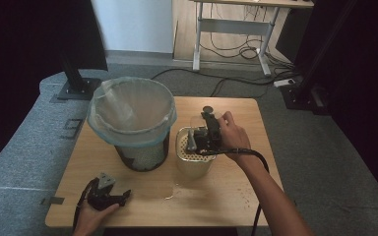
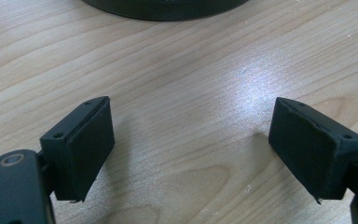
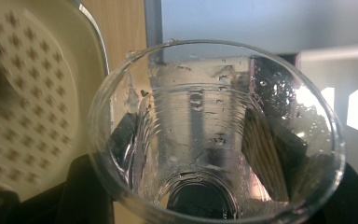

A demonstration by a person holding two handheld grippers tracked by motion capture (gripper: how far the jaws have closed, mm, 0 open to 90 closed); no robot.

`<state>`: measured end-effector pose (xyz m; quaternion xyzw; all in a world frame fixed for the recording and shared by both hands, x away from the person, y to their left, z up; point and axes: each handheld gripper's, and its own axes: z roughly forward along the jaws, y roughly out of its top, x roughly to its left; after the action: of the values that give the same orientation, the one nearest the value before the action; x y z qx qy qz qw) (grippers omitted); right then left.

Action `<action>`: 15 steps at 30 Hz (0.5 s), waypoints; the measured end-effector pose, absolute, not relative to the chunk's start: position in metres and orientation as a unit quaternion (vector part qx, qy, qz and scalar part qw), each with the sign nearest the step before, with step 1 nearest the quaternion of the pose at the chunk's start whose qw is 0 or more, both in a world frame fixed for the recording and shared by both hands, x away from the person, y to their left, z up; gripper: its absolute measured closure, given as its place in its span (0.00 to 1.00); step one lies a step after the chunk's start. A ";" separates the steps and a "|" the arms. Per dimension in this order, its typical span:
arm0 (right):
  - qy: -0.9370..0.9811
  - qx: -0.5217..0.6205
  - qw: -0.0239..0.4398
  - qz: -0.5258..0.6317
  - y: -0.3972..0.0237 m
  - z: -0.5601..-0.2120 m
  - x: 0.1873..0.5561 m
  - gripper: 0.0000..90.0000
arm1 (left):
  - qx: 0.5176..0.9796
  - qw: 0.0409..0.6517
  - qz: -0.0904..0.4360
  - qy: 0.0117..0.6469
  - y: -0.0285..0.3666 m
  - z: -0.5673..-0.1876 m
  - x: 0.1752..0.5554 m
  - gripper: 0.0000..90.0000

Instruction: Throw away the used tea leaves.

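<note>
Clear plastic cup (image 3: 214, 135), wet with droplets, sits clamped between the jaws of the right gripper (image 1: 207, 135), held tipped just above the cream perforated container (image 1: 193, 160) right of the lined bin (image 1: 133, 120). It looks light, thin-walled and slippery, so a gentle grasp low on its ribbed wall seems safest. Left gripper (image 2: 191, 149) rests released, empty, on the near-left table (image 1: 142, 206).

Desk legs (image 1: 197, 37), floor cables (image 1: 236, 49) behind.

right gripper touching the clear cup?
Touching. In the right gripper view the clear plastic cup sits between the right gripper's black fingers, pressed against both its sides.
</note>
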<state>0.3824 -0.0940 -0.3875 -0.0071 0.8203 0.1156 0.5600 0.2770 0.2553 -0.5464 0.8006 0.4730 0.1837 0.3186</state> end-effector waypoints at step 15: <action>0.750 0.322 0.282 0.505 -0.143 -0.374 0.393 0.46 | 0.801 0.319 0.184 0.473 0.255 -0.546 0.277 0.15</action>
<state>0.3928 -0.1431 -0.3739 0.3218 0.7496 0.5052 0.2816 0.2770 0.2553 -0.5464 0.8005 0.4731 0.1838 0.3188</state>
